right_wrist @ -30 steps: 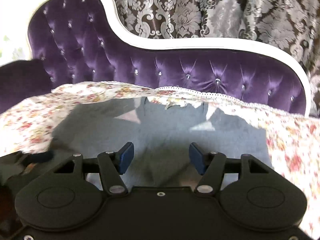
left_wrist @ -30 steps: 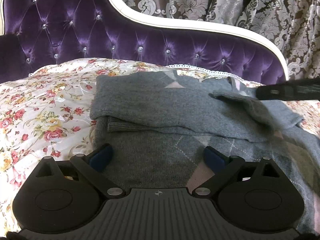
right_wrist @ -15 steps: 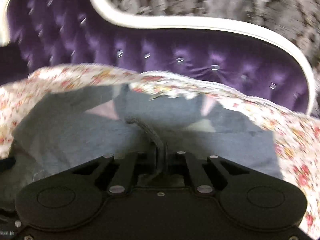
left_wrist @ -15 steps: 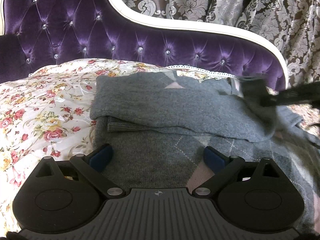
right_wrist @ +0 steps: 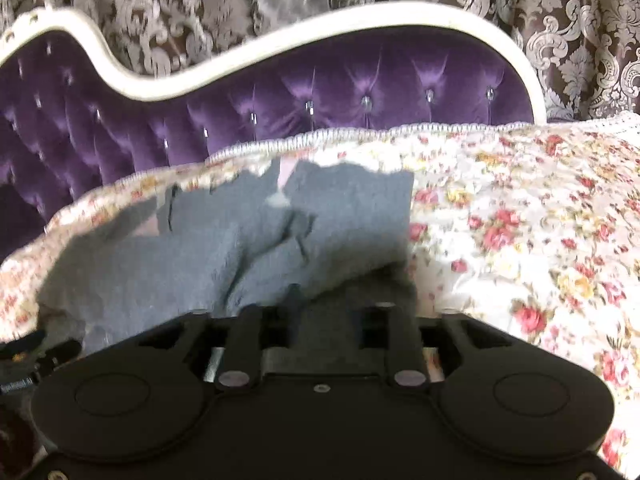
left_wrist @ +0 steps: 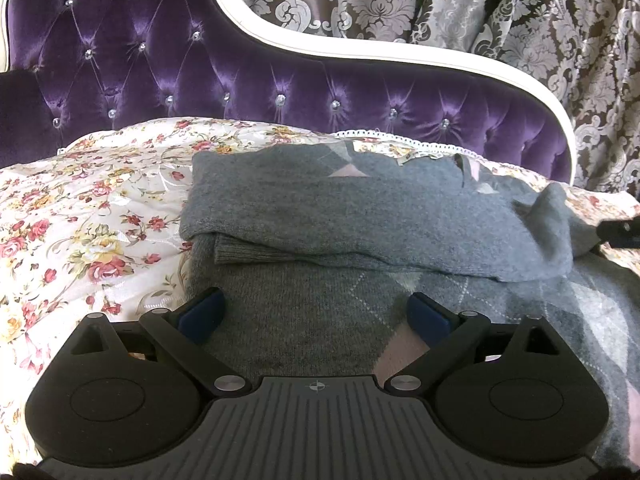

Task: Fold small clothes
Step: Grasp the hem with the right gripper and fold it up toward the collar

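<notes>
A grey argyle sweater (left_wrist: 352,216) lies on the floral bedspread (left_wrist: 92,216), with its left sleeve folded across the chest. My left gripper (left_wrist: 316,312) is open, its blue pads (left_wrist: 200,312) just above the sweater's lower part, holding nothing. My right gripper (right_wrist: 320,312) shows in its own view with grey sweater fabric (right_wrist: 340,292) draped over and between its fingers; the fingertips are hidden under the cloth. In the left wrist view the right gripper (left_wrist: 618,232) shows at the right edge, next to the lifted right sleeve (left_wrist: 548,232).
A purple tufted headboard (left_wrist: 280,80) with a white frame stands behind the bed. Patterned curtains (left_wrist: 520,12) hang behind it. The floral bedspread (right_wrist: 520,240) extends to the right of the sweater.
My right gripper shut on the sweater's right sleeve and has pulled it to the right, away from the body. My left gripper has not moved.
</notes>
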Demonstrator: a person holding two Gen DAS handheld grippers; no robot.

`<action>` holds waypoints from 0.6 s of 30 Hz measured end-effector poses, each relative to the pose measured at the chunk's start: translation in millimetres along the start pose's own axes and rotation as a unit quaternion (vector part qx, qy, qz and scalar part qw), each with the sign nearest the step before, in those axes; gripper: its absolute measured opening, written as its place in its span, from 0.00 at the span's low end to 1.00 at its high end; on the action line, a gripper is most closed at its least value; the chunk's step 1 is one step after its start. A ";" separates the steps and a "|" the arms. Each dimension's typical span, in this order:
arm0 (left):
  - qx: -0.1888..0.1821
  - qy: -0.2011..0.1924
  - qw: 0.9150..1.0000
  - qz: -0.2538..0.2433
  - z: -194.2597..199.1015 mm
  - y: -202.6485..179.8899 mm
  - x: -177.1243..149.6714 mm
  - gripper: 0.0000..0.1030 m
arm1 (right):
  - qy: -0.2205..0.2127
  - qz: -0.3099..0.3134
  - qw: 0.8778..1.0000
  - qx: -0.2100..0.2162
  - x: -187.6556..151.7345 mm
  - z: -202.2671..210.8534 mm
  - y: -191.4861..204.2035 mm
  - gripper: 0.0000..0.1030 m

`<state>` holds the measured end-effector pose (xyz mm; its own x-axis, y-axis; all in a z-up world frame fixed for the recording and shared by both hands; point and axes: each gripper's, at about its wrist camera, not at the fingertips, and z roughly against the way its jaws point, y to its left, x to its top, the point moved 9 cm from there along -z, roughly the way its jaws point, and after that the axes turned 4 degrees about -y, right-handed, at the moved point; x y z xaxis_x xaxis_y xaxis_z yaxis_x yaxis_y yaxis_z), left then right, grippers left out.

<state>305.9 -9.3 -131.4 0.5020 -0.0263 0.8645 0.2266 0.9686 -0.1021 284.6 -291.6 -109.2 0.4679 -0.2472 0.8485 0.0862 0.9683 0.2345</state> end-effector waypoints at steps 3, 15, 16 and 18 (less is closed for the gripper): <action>0.000 0.000 1.000 -0.001 -0.3 0.1 -0.5 0.96 | -0.006 0.016 1.000 0.011 8.6 -13.2 4.3 0.50; -0.001 -0.001 1.000 -0.003 -1.9 0.3 -2.0 0.97 | 0.034 0.066 0.997 0.032 2.0 -66.3 33.6 0.48; -0.001 -0.001 1.000 -0.004 -2.1 0.2 -2.2 0.97 | 0.036 0.064 0.997 0.037 2.3 -67.5 35.1 0.31; -0.001 -0.001 1.000 -0.005 -2.4 0.1 -2.3 0.97 | 0.035 0.069 0.996 0.042 3.2 -63.6 36.5 0.10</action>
<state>306.8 -9.7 -134.6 0.4979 -0.0349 0.8665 0.2335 0.9677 -0.0952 345.1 -254.7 -128.1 0.5306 -0.1069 0.8409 -0.0555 0.9855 0.1603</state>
